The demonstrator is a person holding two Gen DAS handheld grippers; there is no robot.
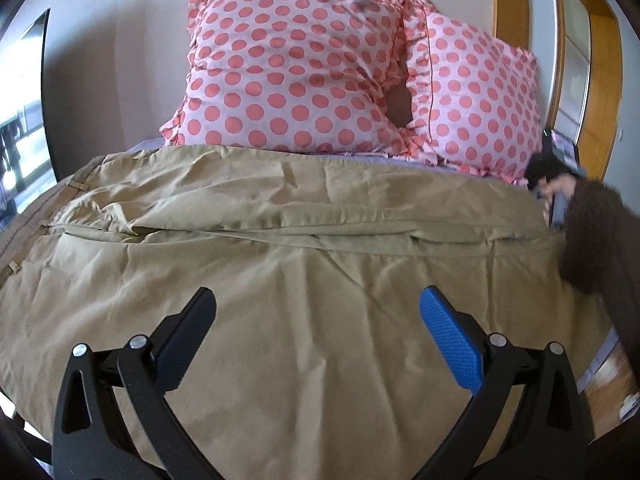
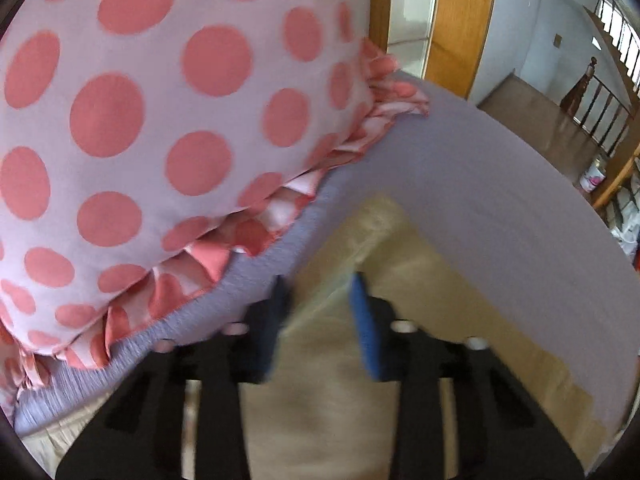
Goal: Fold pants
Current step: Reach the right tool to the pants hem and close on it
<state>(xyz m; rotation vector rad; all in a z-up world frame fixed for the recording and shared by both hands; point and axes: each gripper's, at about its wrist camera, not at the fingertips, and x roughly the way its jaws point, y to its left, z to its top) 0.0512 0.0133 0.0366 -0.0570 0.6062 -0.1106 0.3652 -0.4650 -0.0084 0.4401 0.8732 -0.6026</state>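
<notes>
The pants (image 1: 280, 240) are a thin tan woven cloth, spread wide across the bed (image 2: 500, 208) with soft creases and a long fold ridge running left to right through the middle. At the far left, belt loops and a stitched waistband show. One hemmed leg end (image 2: 384, 220) lies at the right, close to the bed's edge, on a smooth lilac sheet with a fine ribbed weave.

The left tongs (image 1: 316, 312) hover over the near part of the pants with the jaws spread wide and nothing between them. One finger is black, the other carries a blue pad with a fine dimpled grip texture; the black arms have round metal rivets.

The right tongs (image 2: 320, 292) sit low over the leg end. The picture is blurred by motion. The jaws stand narrowly apart with tan cloth showing in the gap, and I cannot tell whether they pinch it. In the left view, the right hand (image 1: 560, 188) shows at the far right edge in a fuzzy dark brown sleeve (image 1: 592, 240).

Two plump pillows (image 1: 296, 72) lean against the wall at the far side, in pale pink cases with coral polka dots and ruffled edges. A wooden door frame (image 1: 508, 4) stands at the far right.
</notes>
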